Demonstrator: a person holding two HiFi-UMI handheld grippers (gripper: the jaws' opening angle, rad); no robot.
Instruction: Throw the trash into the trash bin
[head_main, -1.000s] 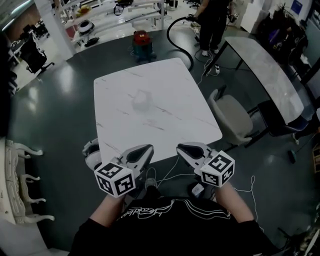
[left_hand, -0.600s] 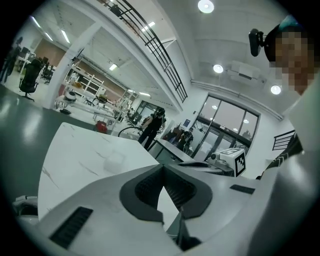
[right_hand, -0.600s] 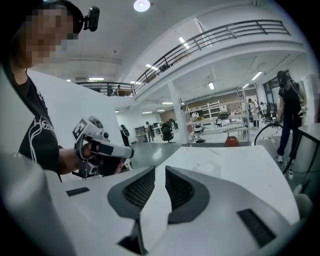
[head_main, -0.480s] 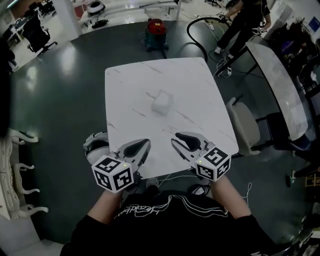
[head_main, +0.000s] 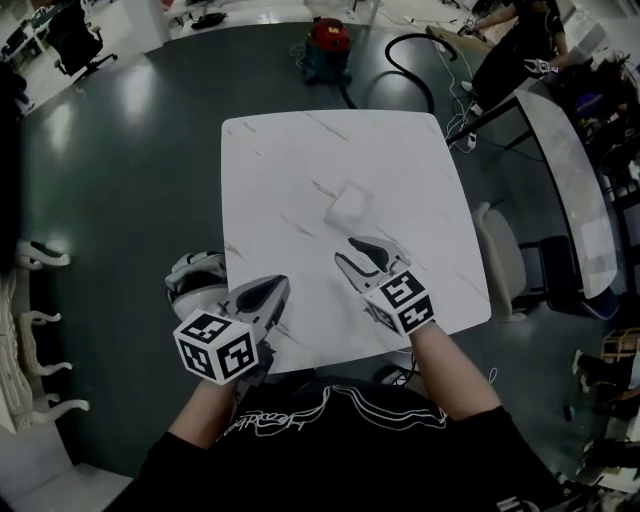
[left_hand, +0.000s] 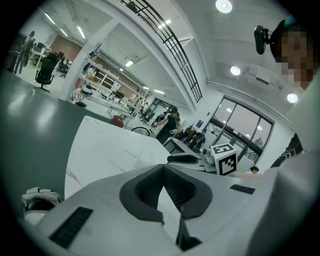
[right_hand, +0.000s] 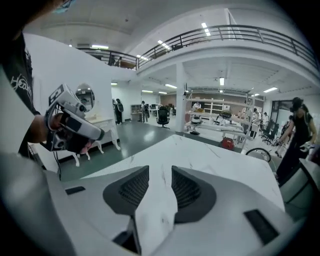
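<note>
We count two grippers, one white marble table (head_main: 290, 170), one piece of trash (head_main: 348, 204) and one trash bin (head_main: 195, 282). The trash is a small crumpled white lump lying near the middle of the tabletop, well clear of every edge. The right gripper (head_main: 346, 250) hangs over the table near the trash but not touching it. Its jaws have just been opening and now stand spread with only bare tabletop between them. The left gripper (head_main: 275, 287) sits over the near left corner, its jaws pressed together at the tips on nothing. The round white bin stands on the floor just beside the table's left edge. Dark floor lies open to the left. One beige chair (head_main: 505, 262) and one second table (head_main: 575, 180) crowd the right side. One red vacuum cleaner (head_main: 328, 45) stands beyond the far edge.
</note>
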